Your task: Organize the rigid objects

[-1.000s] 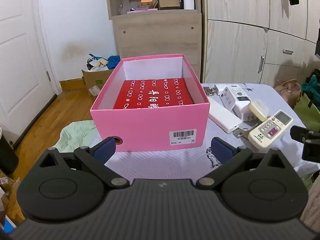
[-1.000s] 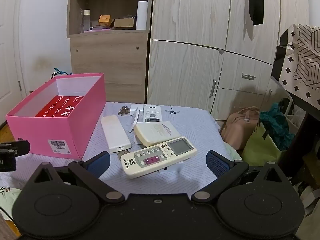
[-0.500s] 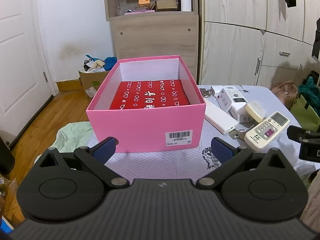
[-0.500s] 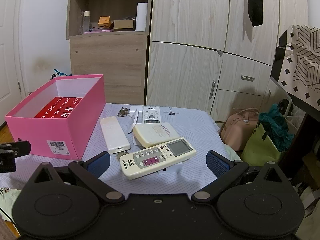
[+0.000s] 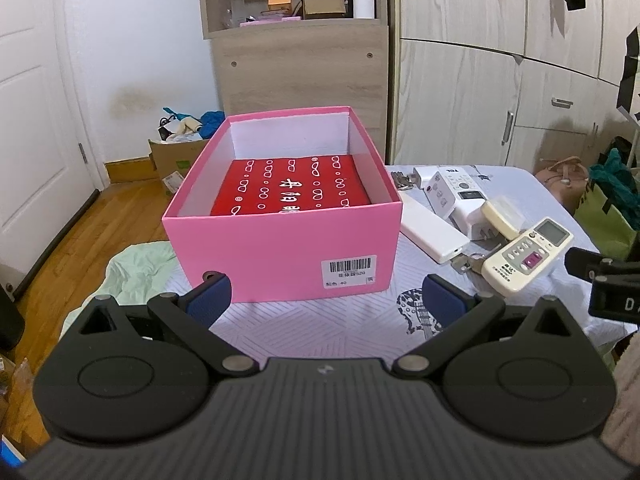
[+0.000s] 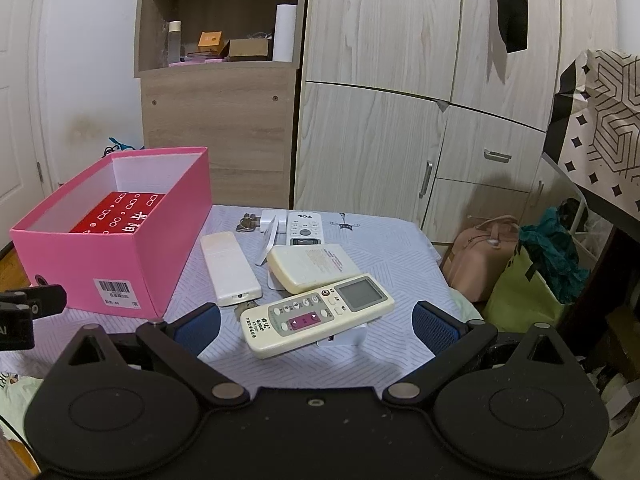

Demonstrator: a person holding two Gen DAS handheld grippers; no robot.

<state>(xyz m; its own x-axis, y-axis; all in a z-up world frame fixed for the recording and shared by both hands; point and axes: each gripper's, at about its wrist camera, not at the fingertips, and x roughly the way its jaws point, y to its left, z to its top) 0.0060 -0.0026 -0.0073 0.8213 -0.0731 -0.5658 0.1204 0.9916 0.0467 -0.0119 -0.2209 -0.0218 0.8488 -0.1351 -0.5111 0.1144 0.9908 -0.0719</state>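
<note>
The left claw (image 5: 326, 300) hangs above the near edge of the worktop (image 5: 320, 328), its two blue fingers (image 5: 208, 298) spread wide apart with nothing between them. Straight ahead of it stands an open pink box (image 5: 288, 256) near the left edge of the worktop, with a barcode label (image 5: 349, 267) on its near wall and a red patterned packet (image 5: 292, 190) lying flat on its floor.

The right claw (image 6: 316, 326) is also spread wide and empty, hovering over the near right part of the worktop (image 6: 392, 248). Just beyond its fingertips lies a cream remote with a screen (image 6: 320, 316), face up and angled, its near end pointing toward the left finger. Behind it and touching it rests a cream remote lying face down (image 6: 314, 266). To the left, between these and the pink box (image 6: 116, 256), a plain white remote (image 6: 229, 268) lies lengthwise, close beside the box wall but apart from it. Keys (image 6: 245, 309) peek out at its near end. Toward the far edge sit a white TCL remote (image 6: 304, 229), a white plug adapter (image 6: 269, 236) leaning against it, and another bunch of keys (image 6: 248, 223).

A striped cloth covers the worktop. Wooden cupboards (image 6: 400, 120) and an open shelf (image 6: 224, 20) stand behind.
</note>
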